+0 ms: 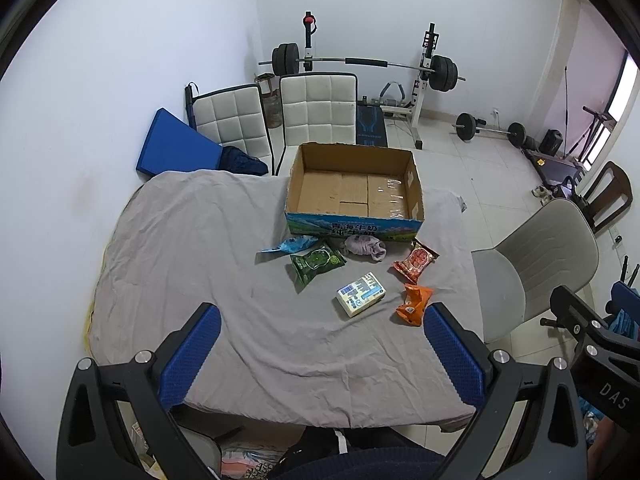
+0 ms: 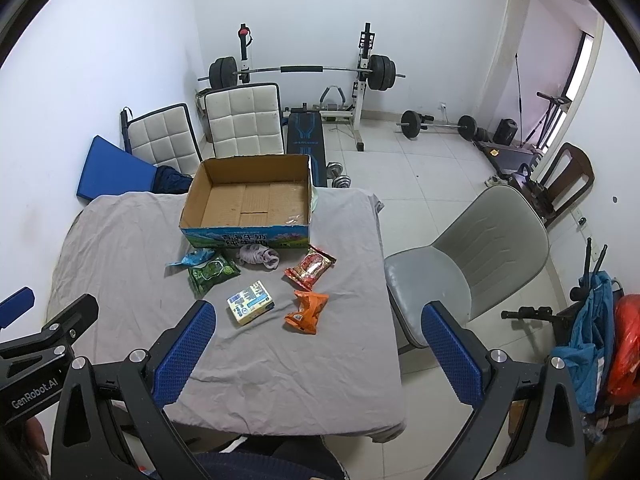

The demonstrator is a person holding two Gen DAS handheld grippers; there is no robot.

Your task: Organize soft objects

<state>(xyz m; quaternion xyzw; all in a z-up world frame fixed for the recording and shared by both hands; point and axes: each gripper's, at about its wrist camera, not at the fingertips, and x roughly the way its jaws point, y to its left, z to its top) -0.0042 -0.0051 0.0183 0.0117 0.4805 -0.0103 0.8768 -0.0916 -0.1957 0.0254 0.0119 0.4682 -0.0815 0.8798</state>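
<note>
Though ringed by packets [image 1: 317, 263], cardboard box [image 1: 354, 216] with nothing inside.

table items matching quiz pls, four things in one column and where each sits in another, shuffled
Things:
1. green packet
2. orange packet
3. grey sock bundle
4. white tissue pack

Places:
A. against the front wall of the cardboard box, between the light blue packet and the red packet
B. nearest the cloth's front edge, in the middle of the group
C. right end of the group, in front of the red packet
D. left side, just in front of the light blue packet

Pairs: 1-D, 2-C, 3-A, 4-B
</note>
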